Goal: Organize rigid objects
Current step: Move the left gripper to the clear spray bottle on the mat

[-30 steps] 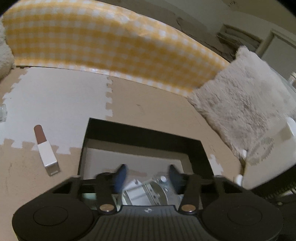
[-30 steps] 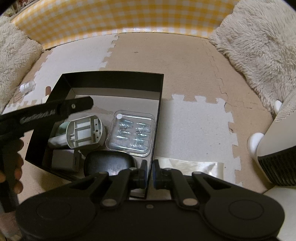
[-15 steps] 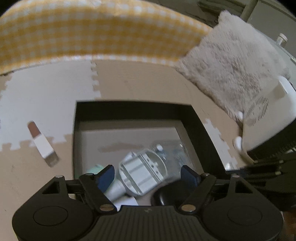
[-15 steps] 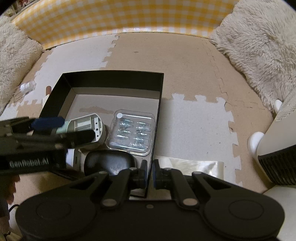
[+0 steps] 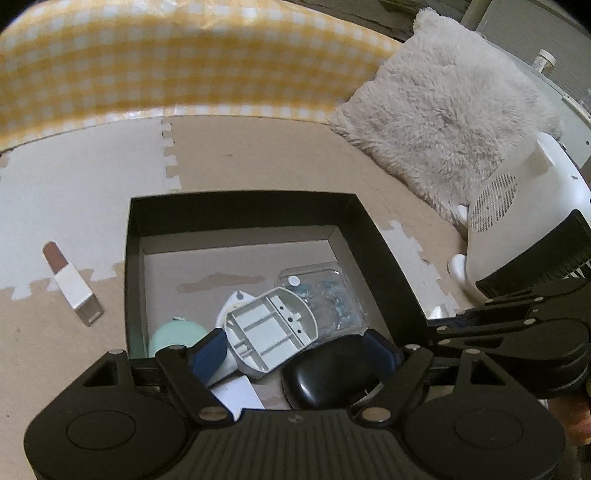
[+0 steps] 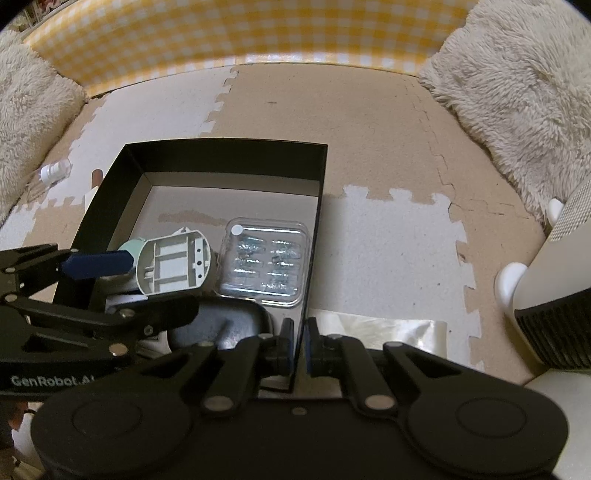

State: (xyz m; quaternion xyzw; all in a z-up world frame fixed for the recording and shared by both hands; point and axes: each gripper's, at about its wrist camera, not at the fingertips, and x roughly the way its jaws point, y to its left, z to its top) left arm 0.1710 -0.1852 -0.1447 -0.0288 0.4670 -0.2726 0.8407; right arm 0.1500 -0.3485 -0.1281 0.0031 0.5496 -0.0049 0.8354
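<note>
A black open box [image 5: 236,206] [image 6: 221,155] stands on the foam floor mat. In it lie a grey plastic frame part [image 5: 273,326] [image 6: 173,267], a clear blister pack of small metal parts [image 5: 325,295] [image 6: 264,266], a mint green item [image 5: 173,332], a black oval case [image 5: 328,373] and a white card [image 5: 240,397]. My left gripper [image 5: 295,350] is open, low over the box's near end, empty. My right gripper [image 6: 301,345] is shut on the box's right wall at its near corner. A lipstick-like tube [image 5: 72,282] lies left of the box.
Fluffy cushions [image 5: 443,110] [image 6: 517,92] and a yellow checked wall [image 6: 236,33] ring the mat. A white heater [image 5: 517,214] stands at the right. A small clear bottle [image 6: 55,171] lies at the left. A silver foil sheet [image 6: 376,328] lies right of the box.
My left gripper has opened wide and swung down over the box's near end, with the grey frame part lying in the box. My right gripper has held still on the box wall.
</note>
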